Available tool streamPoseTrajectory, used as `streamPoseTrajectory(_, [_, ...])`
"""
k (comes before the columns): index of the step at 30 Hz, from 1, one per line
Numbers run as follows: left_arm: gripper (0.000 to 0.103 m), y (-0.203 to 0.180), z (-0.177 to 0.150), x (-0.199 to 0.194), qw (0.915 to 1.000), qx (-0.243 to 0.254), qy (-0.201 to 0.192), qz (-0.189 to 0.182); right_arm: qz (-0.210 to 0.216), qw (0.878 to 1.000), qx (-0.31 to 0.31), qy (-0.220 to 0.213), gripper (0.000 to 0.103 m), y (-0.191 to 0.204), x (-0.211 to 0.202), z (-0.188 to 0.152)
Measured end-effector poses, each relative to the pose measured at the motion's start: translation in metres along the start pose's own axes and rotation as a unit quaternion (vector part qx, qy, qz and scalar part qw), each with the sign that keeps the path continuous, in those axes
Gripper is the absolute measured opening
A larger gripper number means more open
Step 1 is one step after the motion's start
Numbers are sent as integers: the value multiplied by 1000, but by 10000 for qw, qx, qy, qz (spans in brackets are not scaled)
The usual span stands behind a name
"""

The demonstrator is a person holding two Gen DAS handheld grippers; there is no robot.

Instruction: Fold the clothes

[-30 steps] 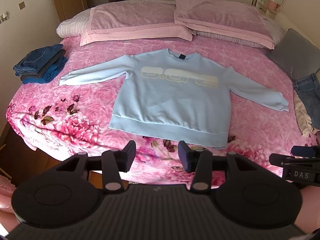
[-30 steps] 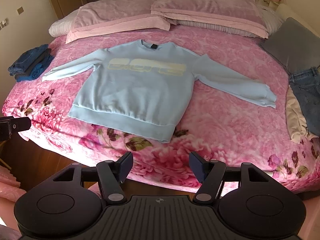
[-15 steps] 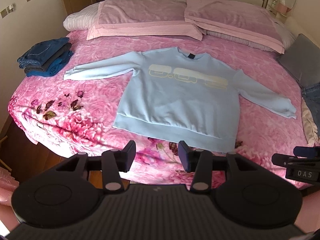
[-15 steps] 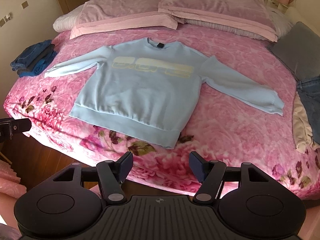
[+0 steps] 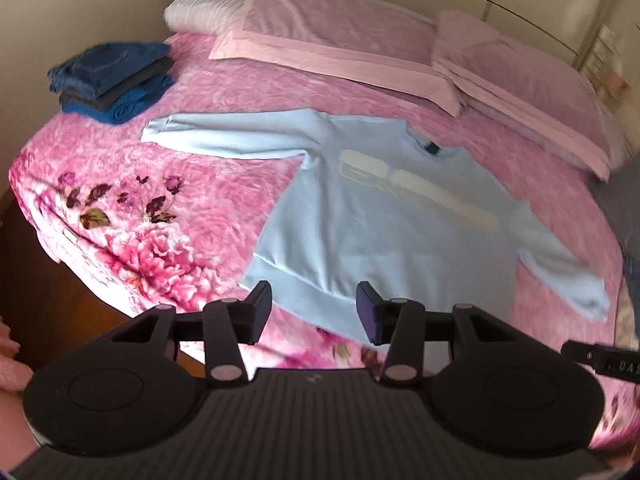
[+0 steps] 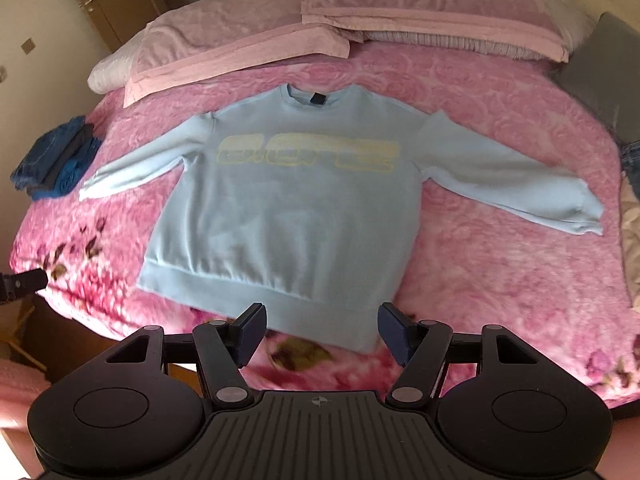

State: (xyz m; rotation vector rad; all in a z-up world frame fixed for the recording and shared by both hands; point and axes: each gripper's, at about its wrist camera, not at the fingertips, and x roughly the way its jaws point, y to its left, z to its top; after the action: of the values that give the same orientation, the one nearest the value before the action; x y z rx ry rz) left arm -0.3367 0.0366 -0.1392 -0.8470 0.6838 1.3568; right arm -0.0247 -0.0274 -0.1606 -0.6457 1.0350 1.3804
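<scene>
**Around the bed**

The bed (image 6: 500,264) wears a pink floral cover. Two pink pillows (image 6: 240,44) lie at its head. A grey cushion (image 6: 600,80) rests at its right edge. A wooden door (image 6: 116,4) stands beyond the bed's head, to the left.

Ahead of the left gripper (image 5: 314,308) the sweatshirt (image 5: 380,224) print is motion-blurred, unreadable; jeans (image 6: 632,156) are cut off rightward.

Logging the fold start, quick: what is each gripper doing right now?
Left gripper: open, holding nothing, above the light blue sweatshirt hem.
Right gripper: open, holding nothing, above the hem.
</scene>
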Motion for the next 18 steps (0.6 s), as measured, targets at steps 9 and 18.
streamPoseTrajectory(9, [42,72,94,100,9968,-675,424,-11,-271,9953,923,150,65,1,75,71])
streamPoseTrajectory(18, [43,169,186,240,9804,-1846,691,-29,-1075,9789,1706,329,65,15,153,138])
